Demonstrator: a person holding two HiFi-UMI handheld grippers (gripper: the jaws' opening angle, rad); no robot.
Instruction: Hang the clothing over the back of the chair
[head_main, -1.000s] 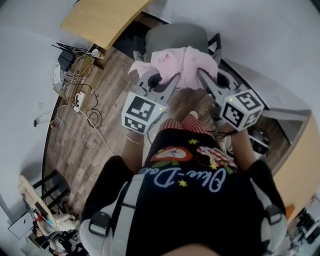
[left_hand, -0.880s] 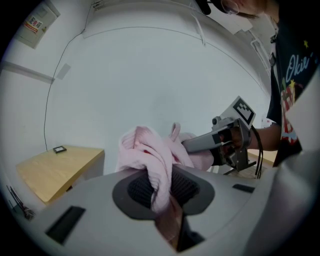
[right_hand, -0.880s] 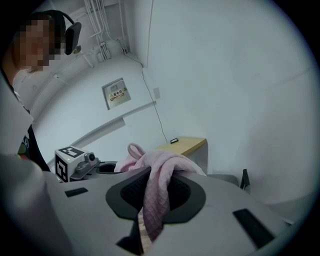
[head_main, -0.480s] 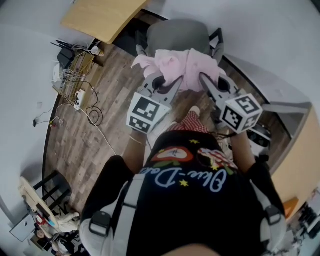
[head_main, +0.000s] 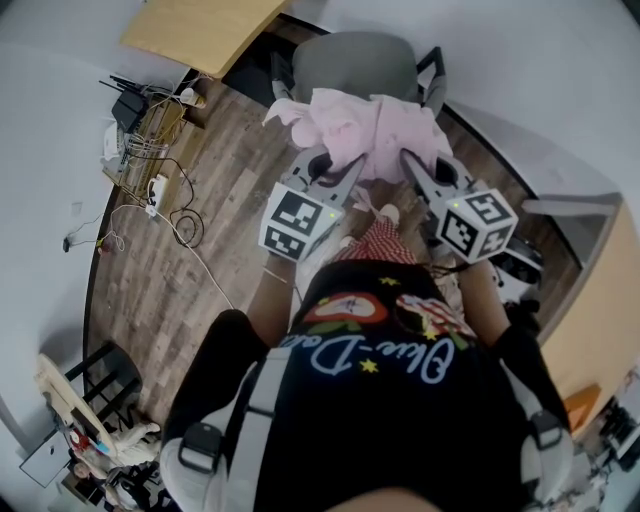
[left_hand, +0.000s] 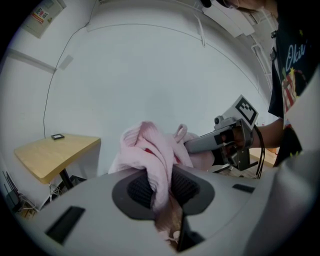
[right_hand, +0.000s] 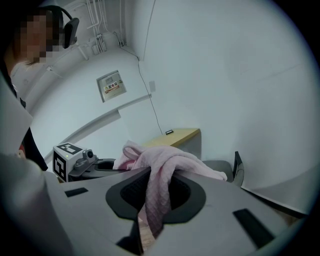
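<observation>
A pink knitted garment (head_main: 368, 132) hangs bunched between my two grippers, just over the near edge of the grey office chair (head_main: 352, 58). My left gripper (head_main: 332, 168) is shut on the garment's left part, and the fabric (left_hand: 156, 167) runs down between its jaws. My right gripper (head_main: 413, 165) is shut on the right part, with cloth (right_hand: 161, 187) draped through its jaws. From the left gripper view the right gripper (left_hand: 220, 141) shows beside the garment. In the right gripper view the chair (right_hand: 220, 168) lies just beyond the cloth.
A light wooden desk (head_main: 200, 32) stands at the far left, with cables and a power strip (head_main: 152, 190) on the wood floor beside it. White walls close the corner behind the chair. The chair's black armrest (head_main: 432, 72) rises at its right. The person's foot (head_main: 388, 214) is below the garment.
Both grippers have carried the pink garment forward and a little lower, from short of the chair to over its near edge. Both grips look the same.
</observation>
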